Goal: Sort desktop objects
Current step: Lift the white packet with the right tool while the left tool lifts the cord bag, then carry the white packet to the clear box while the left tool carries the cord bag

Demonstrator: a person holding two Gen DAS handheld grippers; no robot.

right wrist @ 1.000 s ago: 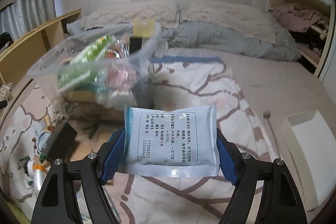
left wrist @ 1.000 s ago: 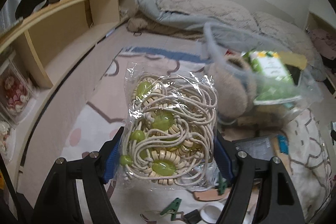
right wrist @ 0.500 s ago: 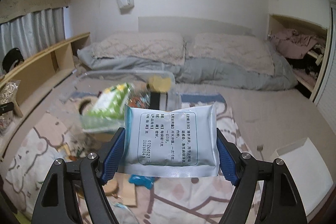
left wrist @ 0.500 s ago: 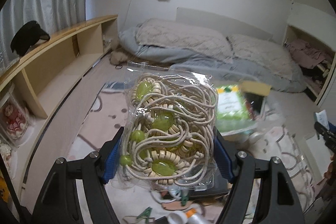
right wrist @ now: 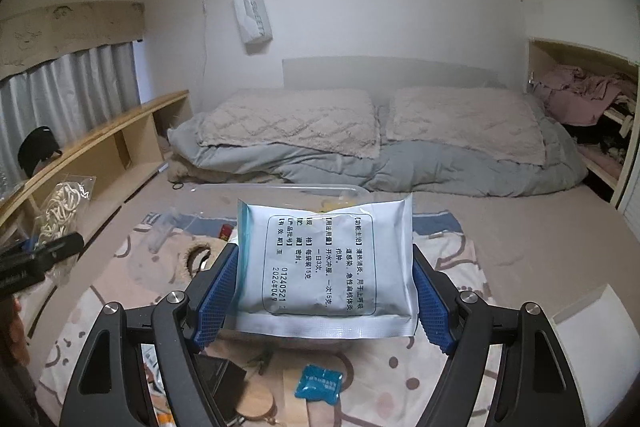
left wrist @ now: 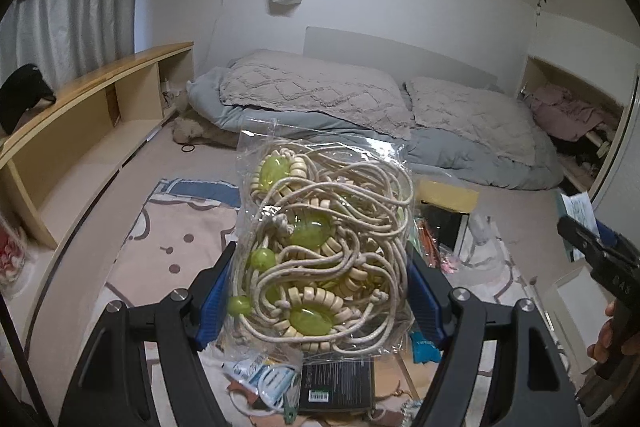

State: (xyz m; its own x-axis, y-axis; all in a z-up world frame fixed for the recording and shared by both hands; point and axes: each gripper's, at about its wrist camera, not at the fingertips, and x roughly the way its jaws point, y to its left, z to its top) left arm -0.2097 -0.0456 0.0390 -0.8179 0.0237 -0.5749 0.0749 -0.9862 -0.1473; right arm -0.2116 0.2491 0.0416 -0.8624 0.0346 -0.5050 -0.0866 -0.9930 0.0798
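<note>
My left gripper (left wrist: 320, 297) is shut on a clear bag of cream cord and green beads (left wrist: 324, 255), held up above the patterned blanket (left wrist: 176, 231). My right gripper (right wrist: 324, 293) is shut on a pale blue sachet with printed text (right wrist: 324, 263), also held up. The right gripper with its sachet shows at the right edge of the left wrist view (left wrist: 596, 247). The left gripper with its bag shows at the left edge of the right wrist view (right wrist: 44, 251). A clear plastic bin (right wrist: 280, 191) with packets lies behind the sachet, mostly hidden.
Loose items lie on the blanket: a blue packet (right wrist: 320, 383), a black box (left wrist: 336, 383), a round wooden piece (right wrist: 254, 403). A white tray (right wrist: 600, 347) sits right. A wooden shelf (left wrist: 92, 107) runs along the left. Bedding (right wrist: 360, 143) fills the back.
Both grippers have risen and tilted up with their loads; the clear bin has dropped lower in both views and is now largely hidden behind the held items.
</note>
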